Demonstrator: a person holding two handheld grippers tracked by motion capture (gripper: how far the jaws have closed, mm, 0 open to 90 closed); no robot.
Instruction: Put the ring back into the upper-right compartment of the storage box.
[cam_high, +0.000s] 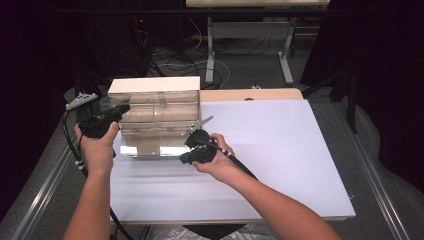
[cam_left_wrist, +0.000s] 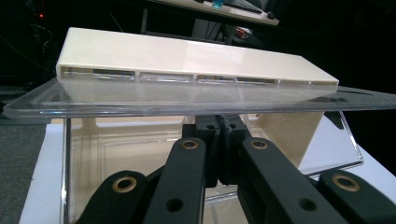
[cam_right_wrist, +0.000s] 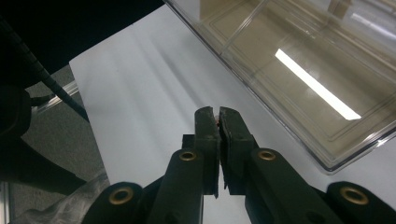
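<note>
My left gripper (cam_high: 111, 116) and right gripper (cam_high: 199, 145), both closed and empty, flank the clear box (cam_high: 156, 122) at the table's (cam_high: 280, 150) far left edge; opening the lid probably comes next.

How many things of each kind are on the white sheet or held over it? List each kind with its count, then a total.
Clear box: 1
Grippers: 2, left and right
Total: 3

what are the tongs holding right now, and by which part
Nothing that can be seen. The right tongs are shut over the white table sheet; the left tongs are shut just under the clear plastic box's lid, gripping nothing visible.
</note>
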